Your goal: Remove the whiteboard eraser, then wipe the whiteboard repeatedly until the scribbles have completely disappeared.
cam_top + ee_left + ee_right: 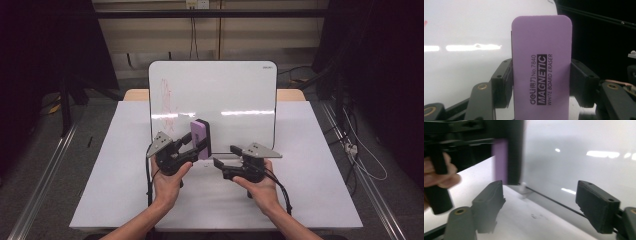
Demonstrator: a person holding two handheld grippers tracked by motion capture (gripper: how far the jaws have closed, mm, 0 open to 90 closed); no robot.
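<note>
Two tongs up: my left tongs (pixel 199 142) pinch the purple eraser (pixel 201 138) upright, w/ its edge at the whiteboard (pixel 215 90) near the red scribble (pixel 167 100). Right tongs (pixel 223 156) spread wide, holding nothing, just beside it over the tabletop (pixel 320 175).

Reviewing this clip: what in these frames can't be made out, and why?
- Red marks on the whiteboard: too faint and small in the high view to read as writing or a drawing.
- Eraser: its felt side is turned from the left gripper view's camera; its lower end is cut off by the frame.
- Left gripper: blurred and cropped at the right gripper view's top edge.
- Right gripper: its jaw gap is too small in the high view.
</note>
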